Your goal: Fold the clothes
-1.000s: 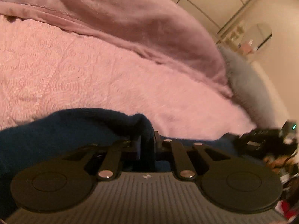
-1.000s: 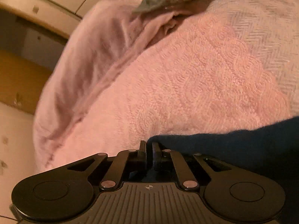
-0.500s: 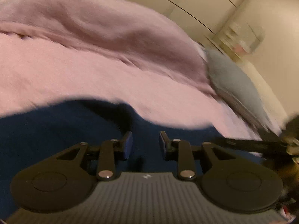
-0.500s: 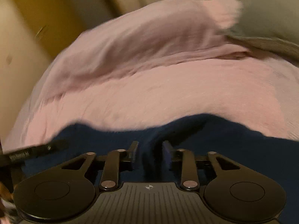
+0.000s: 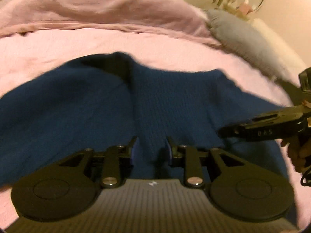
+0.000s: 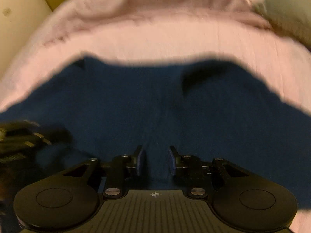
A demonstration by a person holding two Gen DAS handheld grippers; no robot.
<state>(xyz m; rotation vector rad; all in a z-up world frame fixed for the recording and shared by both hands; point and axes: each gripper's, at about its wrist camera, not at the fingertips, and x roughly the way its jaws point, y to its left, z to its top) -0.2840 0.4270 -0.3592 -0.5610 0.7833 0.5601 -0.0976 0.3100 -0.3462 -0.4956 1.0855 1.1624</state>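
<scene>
Reading "DAS": right gripper [image 5: 223, 132] lettering

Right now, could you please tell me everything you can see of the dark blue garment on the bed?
The dark blue garment looks like a knit with a fine ribbed texture. It lies spread on the pink bedspread, rumpled, with a raised fold left of its middle. The left gripper and the right gripper are both open above its near part; whether they touch it is unclear.
</scene>
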